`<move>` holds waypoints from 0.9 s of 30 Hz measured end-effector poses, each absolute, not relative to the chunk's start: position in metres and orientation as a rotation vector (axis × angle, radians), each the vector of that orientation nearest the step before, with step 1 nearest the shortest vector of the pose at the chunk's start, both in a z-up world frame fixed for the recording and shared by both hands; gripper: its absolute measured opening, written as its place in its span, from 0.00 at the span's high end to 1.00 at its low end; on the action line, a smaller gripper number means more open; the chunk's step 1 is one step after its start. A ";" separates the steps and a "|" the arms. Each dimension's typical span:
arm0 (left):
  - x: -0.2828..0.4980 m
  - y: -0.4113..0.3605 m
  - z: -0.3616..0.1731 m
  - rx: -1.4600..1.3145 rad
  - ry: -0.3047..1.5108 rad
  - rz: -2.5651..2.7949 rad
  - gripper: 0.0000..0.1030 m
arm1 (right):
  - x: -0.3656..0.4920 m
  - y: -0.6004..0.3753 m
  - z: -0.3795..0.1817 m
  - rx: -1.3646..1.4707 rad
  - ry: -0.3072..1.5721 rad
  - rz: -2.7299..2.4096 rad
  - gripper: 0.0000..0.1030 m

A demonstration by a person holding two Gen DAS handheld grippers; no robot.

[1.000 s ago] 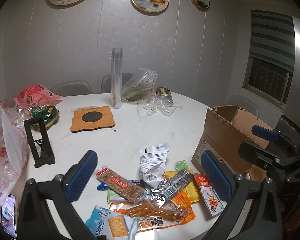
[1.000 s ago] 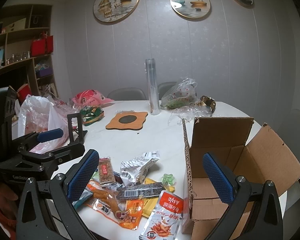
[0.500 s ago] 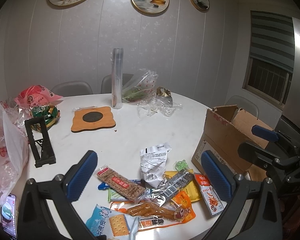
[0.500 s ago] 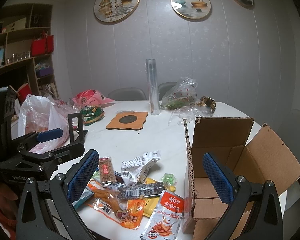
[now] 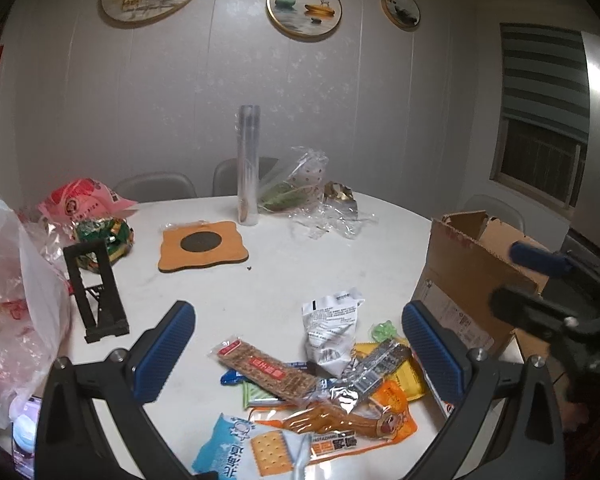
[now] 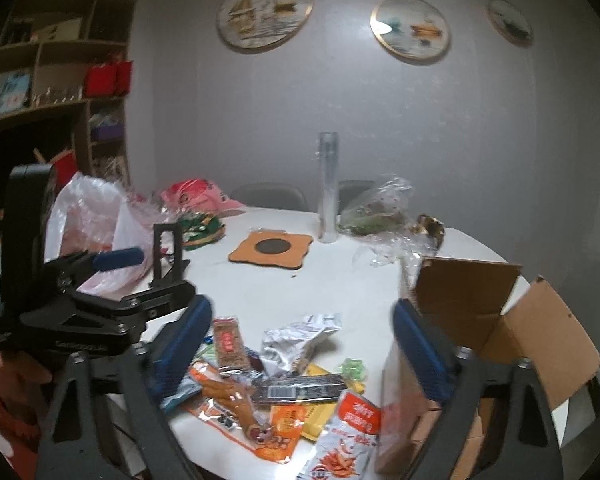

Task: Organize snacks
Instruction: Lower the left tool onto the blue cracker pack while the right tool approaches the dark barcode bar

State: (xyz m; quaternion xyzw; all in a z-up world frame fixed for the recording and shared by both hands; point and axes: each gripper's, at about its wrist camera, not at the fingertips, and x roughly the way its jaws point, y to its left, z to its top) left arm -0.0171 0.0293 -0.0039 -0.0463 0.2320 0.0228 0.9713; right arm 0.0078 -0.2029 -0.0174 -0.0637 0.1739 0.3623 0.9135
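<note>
Nearest the cameras, the left gripper [image 5: 298,350] hangs with its jaws spread wide and nothing between its pads. The right gripper [image 6: 302,344] has just been narrowing its jaws, which stand apart with no packet pinched. Beneath both, a loose heap of snack packets [image 5: 324,384] lies at the near edge of the white table [image 5: 308,268]: a long brown cracker bar [image 5: 266,372], a crumpled white pouch [image 5: 330,324], an orange packet [image 6: 284,428]. Just right of the heap stands an open cardboard box [image 6: 496,320], flaps up; its contents are hidden. Farther back lie a wooden coaster [image 5: 202,244] and a clear tube [image 5: 248,164].
</note>
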 end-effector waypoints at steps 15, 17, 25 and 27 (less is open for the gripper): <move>-0.024 0.075 -0.092 -0.105 0.661 0.015 0.01 | 0.023 -0.143 -0.107 -0.222 0.654 0.807 0.51; -0.021 0.076 -0.105 -0.113 0.695 0.003 0.01 | 0.026 -0.144 -0.117 -0.225 0.676 0.779 0.51; -0.014 0.069 -0.137 -0.141 0.777 -0.044 0.01 | 0.037 -0.154 -0.140 -0.205 0.744 0.732 0.51; -0.014 0.069 -0.138 -0.159 0.785 -0.059 0.01 | 0.038 -0.156 -0.144 -0.199 0.756 0.727 0.51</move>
